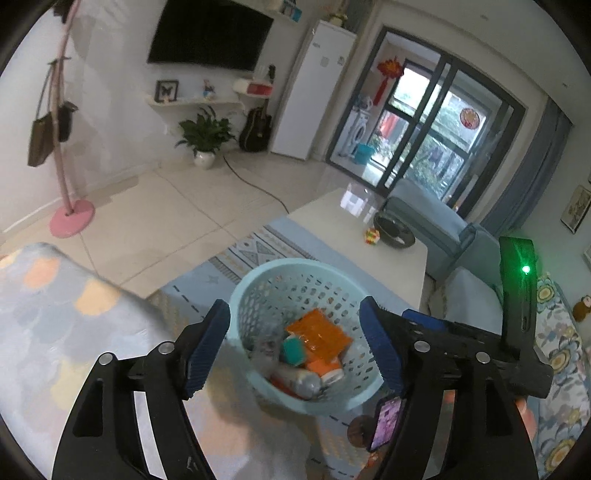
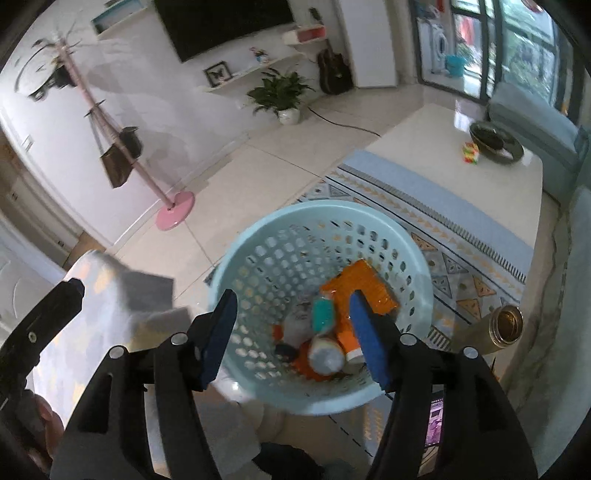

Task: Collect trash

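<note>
The left gripper (image 1: 295, 347) is wide open. Its blue pads (image 1: 207, 350) hold nothing and touch nothing. The right gripper (image 2: 291, 336) is wide open too, with nothing between its blue pads (image 2: 369, 343).

Just under both grippers sits a light blue basket (image 1: 255, 291) full of holes. It stands on a patterned rug (image 2: 465, 280). The trash is already inside it: an orange packet (image 1: 317, 334), a small teal thing (image 1: 293, 350), a grey can (image 2: 325, 354) and some more orange and white bits, all piled at the bottom.

The left view shows the side of the right gripper, with a little green light (image 1: 525, 269) on it and a phone (image 1: 386, 422) below it. The right view shows the black edge of the left gripper at the left, and a gold tube (image 2: 506, 325) lying on the rug beside the basket.

Farther off is a white table (image 2: 424, 155) with a dark bowl (image 2: 496, 142) and a small colourful cube (image 2: 470, 152) near each other. Past that, by the wall, are a pink coat stand (image 1: 70, 206), a green plant (image 1: 205, 134), a guitar (image 1: 255, 127) and a big TV (image 1: 210, 33).
</note>
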Motion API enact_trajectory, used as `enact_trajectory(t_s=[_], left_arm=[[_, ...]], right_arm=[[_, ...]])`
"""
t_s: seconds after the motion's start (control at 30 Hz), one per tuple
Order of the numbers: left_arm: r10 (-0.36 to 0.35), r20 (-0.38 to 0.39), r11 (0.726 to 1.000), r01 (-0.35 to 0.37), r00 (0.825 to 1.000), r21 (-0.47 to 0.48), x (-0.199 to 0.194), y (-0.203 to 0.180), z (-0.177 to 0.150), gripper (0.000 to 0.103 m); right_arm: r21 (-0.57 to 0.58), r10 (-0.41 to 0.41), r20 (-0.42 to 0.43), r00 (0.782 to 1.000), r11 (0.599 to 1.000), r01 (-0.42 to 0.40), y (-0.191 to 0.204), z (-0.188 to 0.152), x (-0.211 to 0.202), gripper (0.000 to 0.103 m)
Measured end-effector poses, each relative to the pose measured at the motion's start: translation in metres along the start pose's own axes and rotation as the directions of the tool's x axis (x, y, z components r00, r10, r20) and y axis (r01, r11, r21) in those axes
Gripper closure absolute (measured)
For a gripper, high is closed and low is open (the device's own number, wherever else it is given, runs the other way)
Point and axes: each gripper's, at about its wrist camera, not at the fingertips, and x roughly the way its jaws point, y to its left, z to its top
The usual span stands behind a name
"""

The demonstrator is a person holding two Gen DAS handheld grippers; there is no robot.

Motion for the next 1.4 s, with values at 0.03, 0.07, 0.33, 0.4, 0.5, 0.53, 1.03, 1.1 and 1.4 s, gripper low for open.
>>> enact_trajectory(t_s=[0.03,0.07,0.33,0.4,0.5,0.53,1.03,1.1,1.4], left_arm=[[0.008,0.019,1.0,-0.008,1.0,0.003,-0.012,0.0,-0.004,0.031],[0.017,0.036,1.0,-0.017,0.999,0.008,-0.023,0.001,-0.006,0.03],[0.116,0.163,0.993,-0.114,0.98,-0.018,-0.113,0.001,-0.042,0.023],[0.165,0.188,0.986,-0.163,0.968,-0.023,-0.128,0.0,-0.049,0.023],[0.241,0.235,0.97,-0.239,0.942,-0.037,-0.151,0.001,-0.064,0.023],[0.272,0.248,0.962,-0.269,0.93,-0.049,-0.158,0.002,-0.07,0.023],[0.414,0.302,0.909,-0.41,0.859,-0.08,-0.149,0.022,-0.119,0.02],[0.415,0.299,0.908,-0.414,0.859,-0.071,-0.149,0.02,-0.119,0.02],[0.463,0.274,0.88,-0.473,0.843,-0.03,-0.139,0.015,-0.123,0.019]], right_arm=[[-0.026,0.008,0.015,1.0,1.0,-0.007,0.009,-0.004,-0.009,0.043],[-0.045,0.011,0.026,1.0,0.999,-0.01,0.016,-0.007,-0.017,0.042],[-0.183,0.049,0.162,0.985,0.983,-0.019,0.081,-0.049,-0.083,0.035],[-0.204,0.056,0.196,0.979,0.979,-0.015,0.092,-0.06,-0.093,0.035],[-0.217,0.044,0.252,0.967,0.976,0.012,0.103,-0.075,-0.108,0.035],[-0.22,0.047,0.268,0.962,0.975,0.014,0.106,-0.081,-0.112,0.035],[-0.185,0.026,0.418,0.908,0.981,0.057,0.103,-0.133,-0.122,0.035],[-0.18,0.012,0.441,0.897,0.981,0.075,0.105,-0.136,-0.12,0.035],[-0.191,-0.011,0.488,0.873,0.974,0.119,0.109,-0.144,-0.117,0.035]])
